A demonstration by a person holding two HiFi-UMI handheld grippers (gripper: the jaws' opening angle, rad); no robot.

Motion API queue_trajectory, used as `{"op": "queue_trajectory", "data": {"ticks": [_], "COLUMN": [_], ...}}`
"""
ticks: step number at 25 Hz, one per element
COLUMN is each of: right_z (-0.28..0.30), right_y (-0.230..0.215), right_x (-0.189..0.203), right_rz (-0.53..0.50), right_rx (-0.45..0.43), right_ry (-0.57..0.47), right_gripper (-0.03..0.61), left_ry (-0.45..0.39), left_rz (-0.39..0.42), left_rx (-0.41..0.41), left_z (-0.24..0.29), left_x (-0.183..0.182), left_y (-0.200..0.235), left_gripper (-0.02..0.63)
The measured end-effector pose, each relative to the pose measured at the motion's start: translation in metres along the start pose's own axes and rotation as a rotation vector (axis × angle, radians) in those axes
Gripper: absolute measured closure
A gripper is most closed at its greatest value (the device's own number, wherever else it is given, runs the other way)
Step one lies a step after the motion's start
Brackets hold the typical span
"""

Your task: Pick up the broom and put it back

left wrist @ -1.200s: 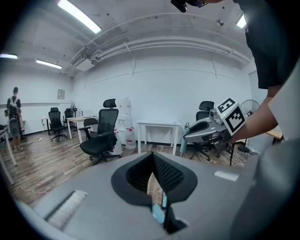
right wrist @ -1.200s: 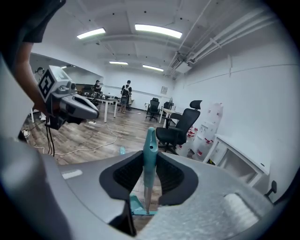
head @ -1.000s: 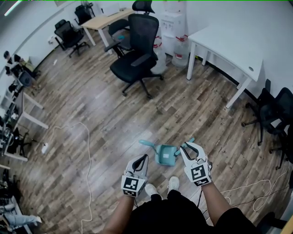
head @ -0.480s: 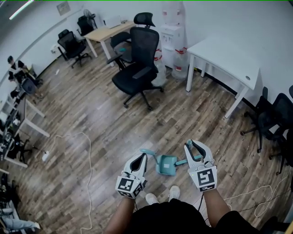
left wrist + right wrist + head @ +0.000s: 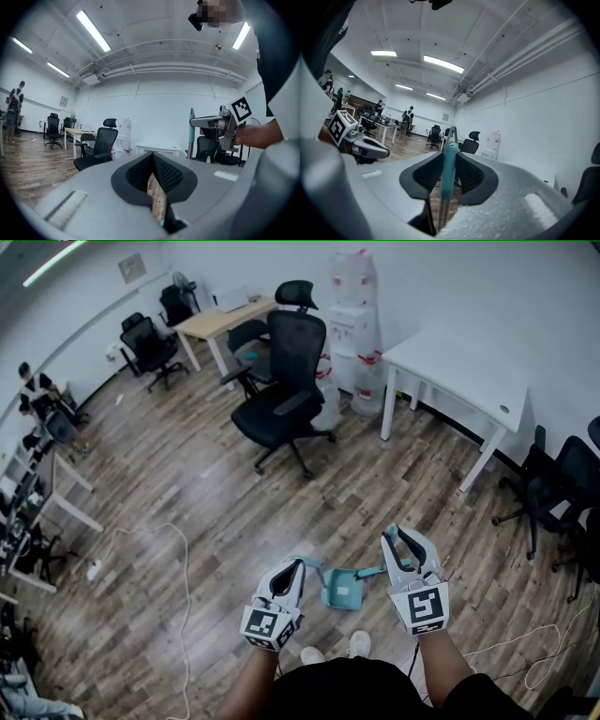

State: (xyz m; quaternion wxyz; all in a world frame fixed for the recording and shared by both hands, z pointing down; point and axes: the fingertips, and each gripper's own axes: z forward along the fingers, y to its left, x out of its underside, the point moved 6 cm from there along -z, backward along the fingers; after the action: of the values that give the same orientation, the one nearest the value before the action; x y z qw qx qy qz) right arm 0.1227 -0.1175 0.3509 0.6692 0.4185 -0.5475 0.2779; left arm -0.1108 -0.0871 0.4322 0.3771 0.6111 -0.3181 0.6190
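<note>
the right gripper (image 5: pixel 398 540) pinches the thin teal plastic broom handle (image 5: pixel 449 161), held upright, with its teal head (image 5: pixel 344 589) low near the person's shoes. the left gripper (image 5: pixel 291 570) has its jaws pressed together, empty. the broom is likely light, stiff and smooth; a lower second hold would steady it.

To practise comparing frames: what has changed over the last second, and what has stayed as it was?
Both grippers rose as the person straightened: the left gripper and the right gripper now sit farther above the shoes. Nothing was taken or let go. The right gripper stays shut on the teal handle; the dustpan stays between the two grippers.
</note>
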Motion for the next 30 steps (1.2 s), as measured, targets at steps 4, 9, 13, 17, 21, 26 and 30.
{"op": "queue_trajectory", "data": {"ticks": [4,9,13,17,21,26,30], "right_z": [0.006,0.010,0.013,0.013,0.013,0.010,0.007], "right_y": [0.004,0.008,0.009,0.013,0.015,0.021,0.027], "right_x": [0.005,0.018,0.029,0.044,0.056,0.075,0.096], "right_rz": [-0.028,-0.014,-0.011,-0.009,-0.011,-0.023,-0.028], "right_rx": [-0.001,-0.002,-0.008,-0.016,-0.028,-0.043,-0.047], "right_ry": [0.015,0.048,0.080,0.121,0.154,0.207,0.255], "right_gripper": [0.485,0.485,0.485,0.485,0.485,0.483,0.483], "left_ry": [0.003,0.027,0.043,0.078,0.080,0.107,0.149], "left_rz": [0.012,0.012,0.004,-0.015,-0.015,-0.021,-0.034], "left_rx": [0.000,-0.017,-0.023,-0.027,-0.029,-0.030,-0.011], "left_z": [-0.003,-0.012,-0.014,-0.016,-0.017,-0.020,-0.015], "left_x": [0.001,0.012,0.018,0.026,0.034,0.044,0.051], "left_y": [0.006,0.015,0.016,0.015,0.015,0.013,0.008], "left_gripper": [0.595,0.597,0.596,0.595,0.595,0.596,0.595]}}
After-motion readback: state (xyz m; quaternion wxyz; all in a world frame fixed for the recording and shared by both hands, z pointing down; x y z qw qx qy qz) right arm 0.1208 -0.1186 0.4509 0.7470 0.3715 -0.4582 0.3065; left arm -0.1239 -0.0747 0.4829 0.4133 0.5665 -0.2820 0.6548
